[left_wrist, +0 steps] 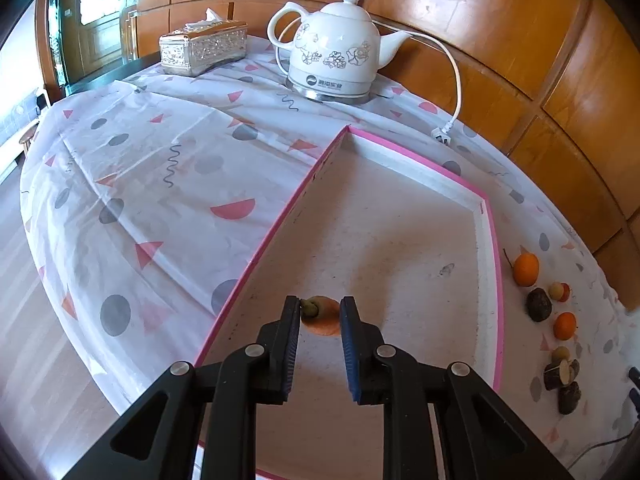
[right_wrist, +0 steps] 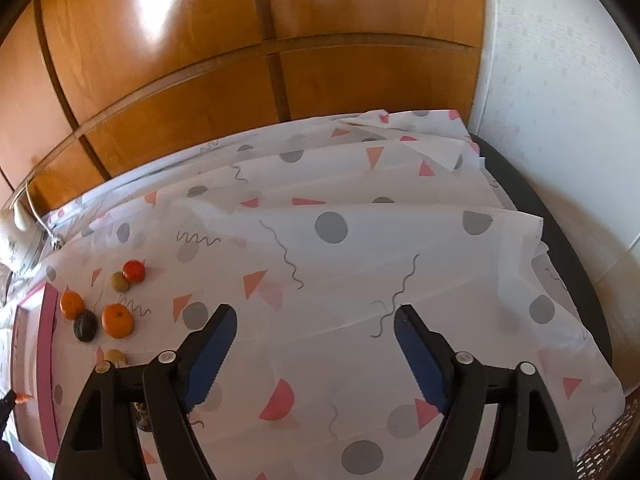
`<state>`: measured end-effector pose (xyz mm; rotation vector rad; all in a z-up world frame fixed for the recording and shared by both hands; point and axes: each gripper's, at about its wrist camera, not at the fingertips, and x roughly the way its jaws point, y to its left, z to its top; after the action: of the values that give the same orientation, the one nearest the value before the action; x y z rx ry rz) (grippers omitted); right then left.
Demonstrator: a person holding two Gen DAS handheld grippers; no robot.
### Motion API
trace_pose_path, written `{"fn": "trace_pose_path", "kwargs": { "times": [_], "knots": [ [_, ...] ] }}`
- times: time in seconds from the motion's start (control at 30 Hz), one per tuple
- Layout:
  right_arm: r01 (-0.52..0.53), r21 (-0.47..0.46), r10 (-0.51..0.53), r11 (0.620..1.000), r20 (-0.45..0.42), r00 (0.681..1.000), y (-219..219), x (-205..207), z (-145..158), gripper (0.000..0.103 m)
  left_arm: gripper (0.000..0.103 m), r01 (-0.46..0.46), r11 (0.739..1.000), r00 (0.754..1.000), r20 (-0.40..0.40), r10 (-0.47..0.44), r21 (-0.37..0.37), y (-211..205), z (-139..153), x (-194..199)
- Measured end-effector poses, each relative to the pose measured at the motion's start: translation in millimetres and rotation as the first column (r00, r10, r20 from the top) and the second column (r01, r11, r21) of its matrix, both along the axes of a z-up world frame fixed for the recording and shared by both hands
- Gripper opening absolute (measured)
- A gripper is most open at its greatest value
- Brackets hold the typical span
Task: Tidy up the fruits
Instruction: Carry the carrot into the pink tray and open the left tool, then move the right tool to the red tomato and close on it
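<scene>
**Carrot piece held over the tray, loose fruit off to the right**

We see the left gripper closed on a small carrot piece, green stub toward the left pad, its long axis running across the jaws. It hangs low in the frame over the pink-edged tray, whose bare floor lies straight ahead and below, so we judge a release here would land it inside. The remaining fruit sits at the right edge of the left wrist view, outside the tray: an orange and a dark fruit. Our right gripper stands open and empty over the tablecloth, nearer that cluster. A kettle and tissue box stand far back, clear of the way.
</scene>
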<state>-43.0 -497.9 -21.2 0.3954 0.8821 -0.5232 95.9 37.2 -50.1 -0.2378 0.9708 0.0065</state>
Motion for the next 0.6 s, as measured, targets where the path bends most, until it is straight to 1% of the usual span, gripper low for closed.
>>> {"fn": "trace_pose_path", "kwargs": {
  "times": [0.07, 0.1, 0.17, 0.23, 0.3, 0.37, 0.47, 0.53, 0.6],
  "knots": [
    [-0.005, -0.002, 0.005, 1.0, -0.004, 1.0, 1.5, 0.9, -1.2, 0.082, 0.022, -0.005, 1.0, 1.0, 0.0, 0.005, 0.007, 0.2, 0.2, -1.6],
    [-0.005, -0.002, 0.005, 1.0, -0.005, 1.0, 1.5, 1.1, -1.4, 0.082, 0.024, -0.014, 1.0, 1.0, 0.003, 0.014, 0.012, 1.1, 1.3, -3.1],
    [0.005, -0.004, -0.005, 1.0, -0.008, 1.0, 0.5, 0.6, -1.9, 0.082, 0.032, -0.028, 0.999, 1.0, 0.014, 0.028, 0.015, 3.2, 3.9, -7.1],
    [0.024, -0.002, -0.024, 1.0, -0.01, 1.0, -1.8, -0.5, -2.4, 0.082, 0.043, -0.034, 0.999, 0.999, 0.024, 0.033, 0.01, 4.8, 6.4, -11.3],
    [0.046, 0.01, -0.046, 0.999, -0.005, 0.999, -6.1, -2.8, -2.6, 0.082, 0.048, -0.048, 0.999, 0.998, 0.03, 0.047, 0.011, 6.3, 8.7, -14.7],
    [0.071, 0.013, -0.071, 0.997, -0.008, 0.997, -9.9, -5.2, -3.4, 0.082, 0.051, -0.061, 0.998, 0.997, 0.038, 0.061, 0.016, 7.4, 10.9, -18.0],
    [0.115, 0.053, -0.115, 0.992, -0.002, 0.993, -19.2, -10.3, -5.8, 0.082, 0.057, -0.086, 0.996, 0.995, 0.052, 0.085, 0.019, 11.1, 15.3, -22.1],
    [0.155, 0.072, -0.156, 0.985, -0.001, 0.988, -25.9, -14.9, -7.2, 0.082, 0.063, -0.105, 0.994, 0.992, 0.069, 0.104, 0.011, 15.1, 19.4, -25.1],
    [0.2, 0.119, -0.202, 0.973, 0.003, 0.979, -34.5, -21.4, -10.6, 0.082, 0.068, -0.122, 0.992, 0.989, 0.082, 0.12, 0.016, 17.6, 22.4, -27.6]
  ]
}}
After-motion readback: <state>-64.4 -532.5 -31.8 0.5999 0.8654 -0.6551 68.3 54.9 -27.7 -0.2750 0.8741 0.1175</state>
